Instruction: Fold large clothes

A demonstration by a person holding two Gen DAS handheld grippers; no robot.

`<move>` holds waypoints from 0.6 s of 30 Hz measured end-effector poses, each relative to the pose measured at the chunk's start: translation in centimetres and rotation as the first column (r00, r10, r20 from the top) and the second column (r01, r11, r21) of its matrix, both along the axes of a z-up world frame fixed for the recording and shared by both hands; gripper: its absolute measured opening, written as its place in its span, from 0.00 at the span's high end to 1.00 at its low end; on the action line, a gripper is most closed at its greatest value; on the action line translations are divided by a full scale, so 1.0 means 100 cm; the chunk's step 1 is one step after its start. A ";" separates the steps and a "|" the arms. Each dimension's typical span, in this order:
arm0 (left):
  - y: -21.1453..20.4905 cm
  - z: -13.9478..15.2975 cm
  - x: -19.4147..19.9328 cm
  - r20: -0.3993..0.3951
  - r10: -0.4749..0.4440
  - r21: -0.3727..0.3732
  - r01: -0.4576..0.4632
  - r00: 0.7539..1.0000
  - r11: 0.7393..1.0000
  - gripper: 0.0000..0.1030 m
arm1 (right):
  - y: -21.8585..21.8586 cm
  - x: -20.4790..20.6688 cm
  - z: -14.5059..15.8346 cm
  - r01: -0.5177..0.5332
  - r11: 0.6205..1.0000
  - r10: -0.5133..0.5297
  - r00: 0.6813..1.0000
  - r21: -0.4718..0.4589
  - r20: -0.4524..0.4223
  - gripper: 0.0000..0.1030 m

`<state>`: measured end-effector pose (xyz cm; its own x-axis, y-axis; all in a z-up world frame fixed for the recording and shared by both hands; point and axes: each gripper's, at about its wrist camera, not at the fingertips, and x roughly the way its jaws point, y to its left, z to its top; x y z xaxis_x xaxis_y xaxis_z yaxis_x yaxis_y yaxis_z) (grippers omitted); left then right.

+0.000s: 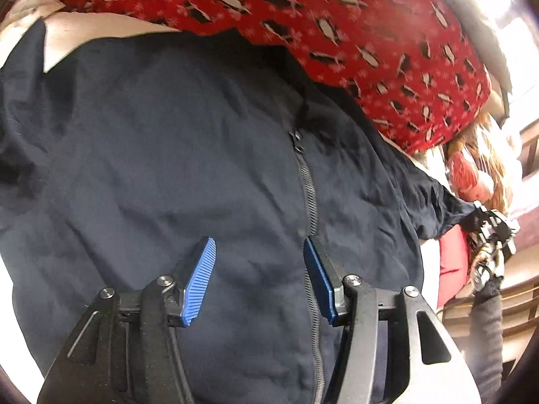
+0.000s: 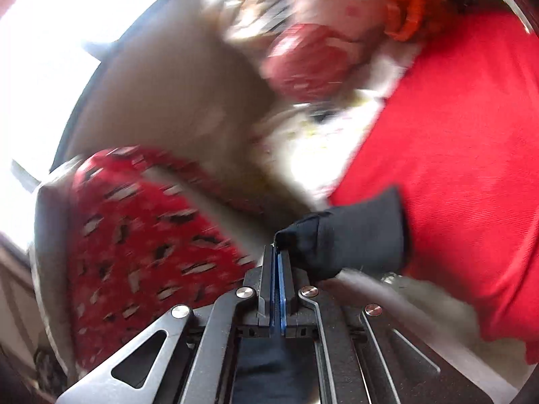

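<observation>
A dark navy zip-up jacket (image 1: 188, 155) lies spread out and fills the left wrist view, its zipper (image 1: 308, 195) running down the middle. My left gripper (image 1: 259, 262) is open just above the jacket's lower front, its blue pads (image 1: 202, 276) either side of the zipper. My right gripper (image 2: 278, 252) is shut on the end of the jacket's sleeve (image 2: 353, 232) and holds it out to the side. The right gripper also shows in the left wrist view (image 1: 488, 229) at the far right, at the sleeve's end.
A red cloth with a black-and-white pattern (image 1: 337, 27) lies beyond the jacket's collar, also in the right wrist view (image 2: 141, 235). A plain red cloth (image 2: 454, 155) lies to the right. A doll with orange hair (image 2: 337, 33) lies beyond. A grey cushion (image 2: 168, 101) stands behind.
</observation>
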<state>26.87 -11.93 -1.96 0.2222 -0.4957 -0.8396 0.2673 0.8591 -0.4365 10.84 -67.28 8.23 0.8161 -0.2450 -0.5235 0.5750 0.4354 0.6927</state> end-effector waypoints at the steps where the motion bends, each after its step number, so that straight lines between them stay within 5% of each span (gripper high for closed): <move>1: 0.004 0.000 0.001 0.009 0.006 0.001 -0.006 1.000 1.000 0.49 | 0.013 0.008 0.008 -0.041 0.999 0.041 0.999 -0.016 0.008 1.00; 9: 0.033 0.005 0.020 0.024 0.087 0.017 -0.087 0.996 0.996 0.49 | 0.147 0.085 0.042 -0.360 0.927 0.363 0.932 -0.102 0.014 1.00; 18: 0.069 -0.002 0.033 -0.037 0.136 0.019 -0.136 0.990 0.991 0.49 | 0.322 0.162 0.024 -0.679 0.727 0.678 0.734 -0.099 -0.053 1.00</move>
<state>30.18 -5.03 -2.13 0.2545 -0.4493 -0.8564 0.1310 0.8934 -0.4298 27.06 -35.07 10.59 0.7799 0.3177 -0.5393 0.1064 0.7818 0.6144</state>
